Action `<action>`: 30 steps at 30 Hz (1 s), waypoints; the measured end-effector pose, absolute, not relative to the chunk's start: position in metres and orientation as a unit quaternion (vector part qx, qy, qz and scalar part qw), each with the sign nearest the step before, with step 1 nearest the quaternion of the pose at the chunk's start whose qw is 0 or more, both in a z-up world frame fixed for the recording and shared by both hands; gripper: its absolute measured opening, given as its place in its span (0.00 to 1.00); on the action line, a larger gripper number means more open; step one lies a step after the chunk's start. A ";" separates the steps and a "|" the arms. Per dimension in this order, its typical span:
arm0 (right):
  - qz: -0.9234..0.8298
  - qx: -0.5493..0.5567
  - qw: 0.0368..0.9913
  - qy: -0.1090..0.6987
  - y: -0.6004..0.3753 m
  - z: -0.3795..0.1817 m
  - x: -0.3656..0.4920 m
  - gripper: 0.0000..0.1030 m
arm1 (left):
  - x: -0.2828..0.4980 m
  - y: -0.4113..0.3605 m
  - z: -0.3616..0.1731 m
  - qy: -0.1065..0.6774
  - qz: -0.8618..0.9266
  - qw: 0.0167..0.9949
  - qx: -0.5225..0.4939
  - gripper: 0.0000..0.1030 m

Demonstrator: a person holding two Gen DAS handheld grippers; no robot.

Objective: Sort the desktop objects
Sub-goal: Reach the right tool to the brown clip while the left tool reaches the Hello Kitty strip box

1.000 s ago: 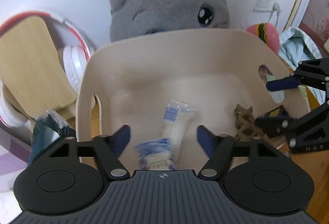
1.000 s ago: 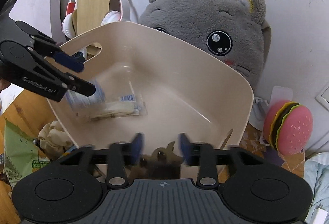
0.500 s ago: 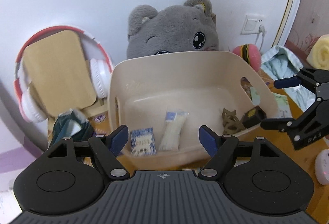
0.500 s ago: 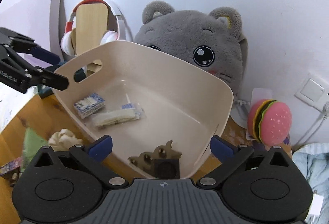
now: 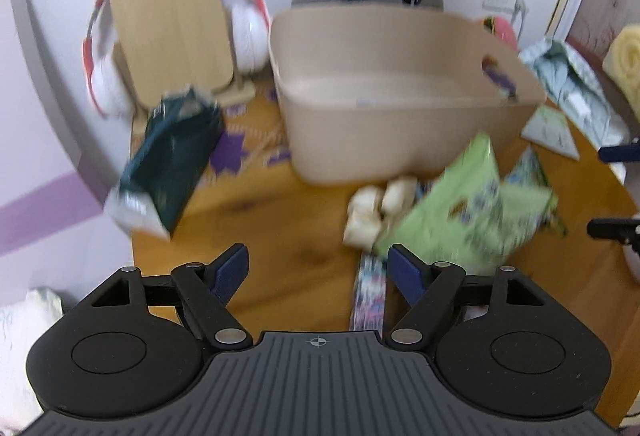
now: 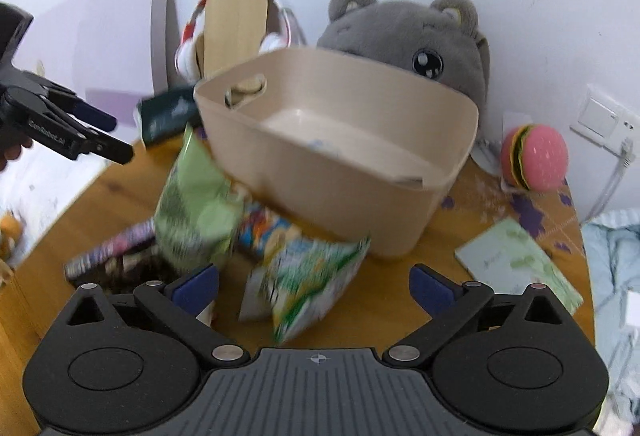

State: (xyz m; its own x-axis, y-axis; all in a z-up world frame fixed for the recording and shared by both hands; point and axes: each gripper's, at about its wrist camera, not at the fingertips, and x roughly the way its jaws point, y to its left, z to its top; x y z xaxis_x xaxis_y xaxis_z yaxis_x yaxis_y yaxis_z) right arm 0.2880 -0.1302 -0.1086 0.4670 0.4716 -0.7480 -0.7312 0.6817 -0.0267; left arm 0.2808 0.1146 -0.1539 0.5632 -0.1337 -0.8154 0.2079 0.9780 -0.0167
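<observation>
Snack bags (image 6: 192, 204) crowd bin (image 6: 360, 172) front; tabletop (image 5: 280, 236) left open.

Beige bin (image 6: 360, 192) upright on wooden desk, rear centre; green snack bags (image 6: 192, 208) (image 6: 308, 284), cream lump (image 5: 376, 208) and dark green pouch (image 5: 172, 160) lie outside, just beside it.

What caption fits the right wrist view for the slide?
Open right tool above green snack bags beside the beige bin on a cluttered wooden desk.
</observation>
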 end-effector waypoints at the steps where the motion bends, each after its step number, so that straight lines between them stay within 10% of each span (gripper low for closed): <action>1: 0.352 -0.181 0.840 0.371 -0.130 -0.112 0.282 1.00 | 0.277 0.115 -0.159 0.463 -0.097 0.880 0.041 0.76; 30: 0.294 -0.135 0.801 0.504 -0.104 -0.195 0.246 0.86 | 0.267 0.096 -0.227 0.536 -0.118 0.832 0.085 0.76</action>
State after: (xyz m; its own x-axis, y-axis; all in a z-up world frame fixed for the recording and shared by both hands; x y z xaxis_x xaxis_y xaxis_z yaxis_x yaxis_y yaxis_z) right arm 0.2458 -0.1041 -0.1946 0.3191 0.3347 -0.8867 -0.6061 0.7913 0.0806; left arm 0.2667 0.0959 -0.2275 0.3977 -0.1060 -0.9114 0.2872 0.9578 0.0139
